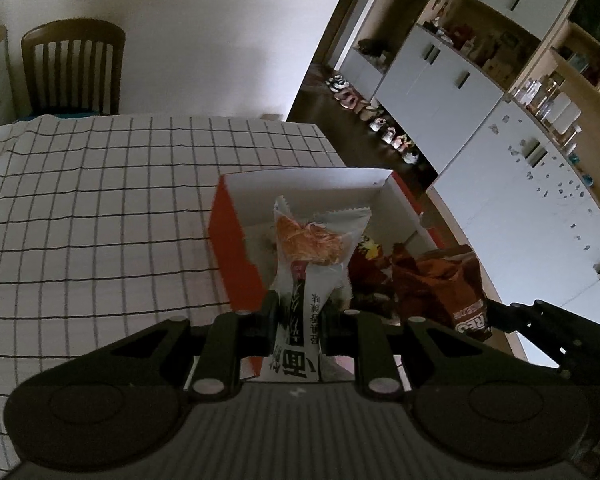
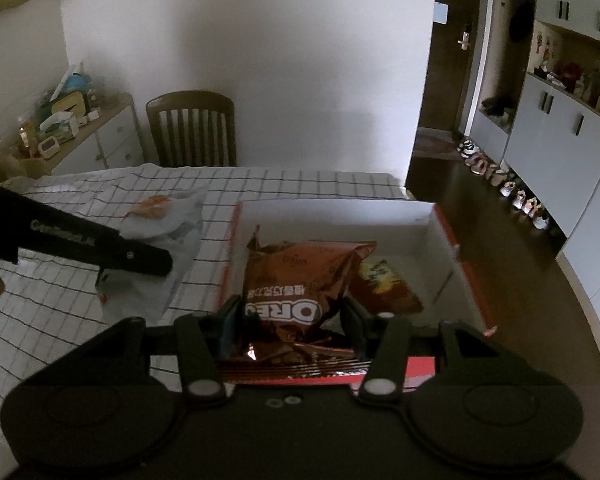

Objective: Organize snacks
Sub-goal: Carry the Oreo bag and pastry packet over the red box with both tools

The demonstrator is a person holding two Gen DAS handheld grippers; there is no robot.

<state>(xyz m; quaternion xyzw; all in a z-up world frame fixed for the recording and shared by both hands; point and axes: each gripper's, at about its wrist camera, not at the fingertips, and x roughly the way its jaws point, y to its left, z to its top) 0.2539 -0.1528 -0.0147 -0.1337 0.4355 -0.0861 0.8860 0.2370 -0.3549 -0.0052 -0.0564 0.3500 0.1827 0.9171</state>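
Note:
My left gripper (image 1: 305, 309) is shut on a white snack packet (image 1: 316, 240) with an orange picture, held up lengthwise. In the right wrist view that packet (image 2: 168, 220) hangs over the tablecloth just left of the box. My right gripper (image 2: 292, 316) is shut on a brown Oreo bag (image 2: 300, 276), which hangs over the near part of a red box (image 2: 340, 212) with a white inside. A yellow and red packet (image 2: 384, 280) lies on the box floor. The Oreo bag (image 1: 452, 280) also shows at the right of the left wrist view, beside the box (image 1: 232, 248).
The box stands near the right edge of a table under a white checked cloth (image 1: 100, 200). A wooden chair (image 2: 192, 128) stands at the far side, a cluttered sideboard (image 2: 100, 136) at the back left. Cabinets (image 1: 440, 80) and a row of shoes (image 2: 516, 196) line the floor on the right.

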